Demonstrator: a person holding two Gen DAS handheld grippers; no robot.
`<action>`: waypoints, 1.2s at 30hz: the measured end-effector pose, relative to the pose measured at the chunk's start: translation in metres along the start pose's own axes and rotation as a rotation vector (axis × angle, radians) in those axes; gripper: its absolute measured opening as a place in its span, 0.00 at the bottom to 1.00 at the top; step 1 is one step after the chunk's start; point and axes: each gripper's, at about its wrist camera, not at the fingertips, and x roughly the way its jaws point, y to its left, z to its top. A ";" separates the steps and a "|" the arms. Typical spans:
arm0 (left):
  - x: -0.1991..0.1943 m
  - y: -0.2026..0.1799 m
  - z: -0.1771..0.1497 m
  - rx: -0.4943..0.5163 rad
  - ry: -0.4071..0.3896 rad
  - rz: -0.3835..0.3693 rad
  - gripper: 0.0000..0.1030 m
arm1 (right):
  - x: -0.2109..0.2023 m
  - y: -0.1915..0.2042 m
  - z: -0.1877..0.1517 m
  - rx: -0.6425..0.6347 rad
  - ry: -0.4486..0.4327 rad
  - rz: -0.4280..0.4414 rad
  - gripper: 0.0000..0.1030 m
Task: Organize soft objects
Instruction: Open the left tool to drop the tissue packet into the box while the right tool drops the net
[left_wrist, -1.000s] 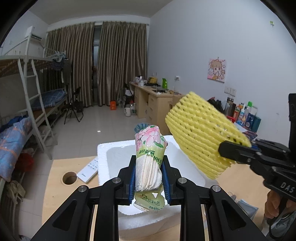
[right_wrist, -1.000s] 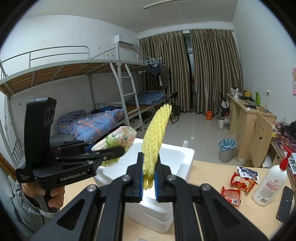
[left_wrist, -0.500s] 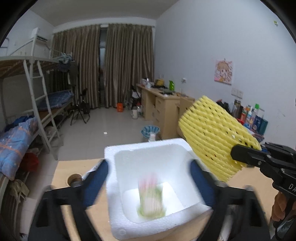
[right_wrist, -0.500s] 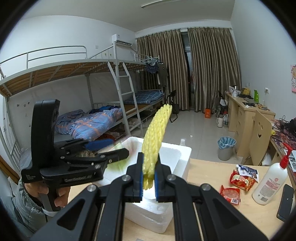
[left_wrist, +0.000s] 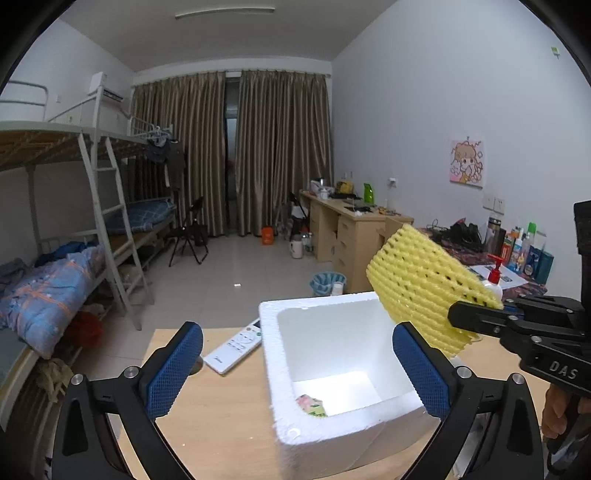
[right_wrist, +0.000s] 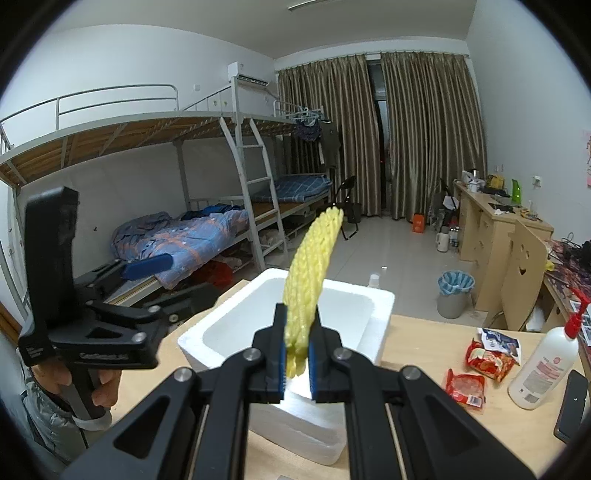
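A white foam box (left_wrist: 280, 354) stands on the wooden table; it also shows in the right wrist view (right_wrist: 380, 306). A floral tissue pack (left_wrist: 311, 404) lies on the box's floor at its near side. My left gripper (left_wrist: 295, 373) is wide open and empty above the box's near rim. My right gripper (right_wrist: 297, 363) is shut on a yellow foam net sleeve (right_wrist: 310, 273), held upright above the box's right side. The sleeve also shows in the left wrist view (left_wrist: 424, 284).
A white remote (left_wrist: 236, 345) lies left of the box. Red snack packets (right_wrist: 480, 365), a white pump bottle (right_wrist: 543, 365) and a black phone (right_wrist: 570, 406) lie on the table to the right. Bunk beds and desks stand beyond.
My left gripper opened and dropped the tissue pack, which now lies in the box. It also rose and tilted. My right gripper keeps holding the yellow sleeve in about the same place.
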 end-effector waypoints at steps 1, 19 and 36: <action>-0.002 0.003 -0.001 -0.007 -0.003 0.001 1.00 | 0.002 0.001 0.000 -0.002 0.003 0.000 0.11; -0.003 0.015 -0.012 -0.023 0.013 0.005 1.00 | 0.031 0.000 0.000 0.034 0.049 0.016 0.59; -0.028 -0.001 -0.010 -0.011 -0.003 0.011 1.00 | -0.004 0.003 -0.003 0.037 0.009 -0.010 0.64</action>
